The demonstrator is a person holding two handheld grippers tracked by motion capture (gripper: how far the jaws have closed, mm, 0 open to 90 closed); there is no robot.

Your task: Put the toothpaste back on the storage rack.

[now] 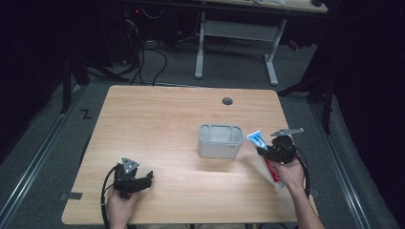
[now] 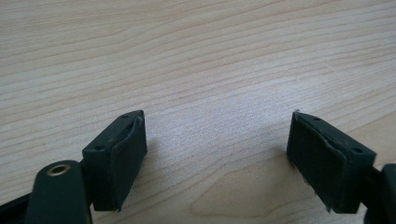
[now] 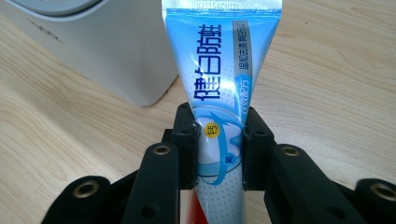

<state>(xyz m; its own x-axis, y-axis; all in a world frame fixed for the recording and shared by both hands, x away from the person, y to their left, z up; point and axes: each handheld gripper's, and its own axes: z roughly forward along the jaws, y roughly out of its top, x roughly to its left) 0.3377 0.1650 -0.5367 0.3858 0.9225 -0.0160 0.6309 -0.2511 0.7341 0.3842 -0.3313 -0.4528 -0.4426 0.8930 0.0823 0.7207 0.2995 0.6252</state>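
A blue, white and red toothpaste tube [image 1: 262, 148] [image 3: 219, 84] is clamped in my right gripper [image 1: 277, 150] [image 3: 219, 140], whose jaws press on its sides. The tube's flat blue end points toward a white oval container [image 1: 220, 140] [image 3: 102, 46] standing at the table's middle right. The tube hangs just right of that container, lifted off the wood. My left gripper [image 1: 136, 179] [image 2: 217, 154] rests low over the near left of the table [image 1: 157, 119], jaws wide apart with bare wood between them.
A round cable hole [image 1: 227, 101] sits near the table's far edge. Beyond the table stand the white legs of another desk [image 1: 200, 43] and loose cables on the dark floor. Wood stretches bare between my two hands.
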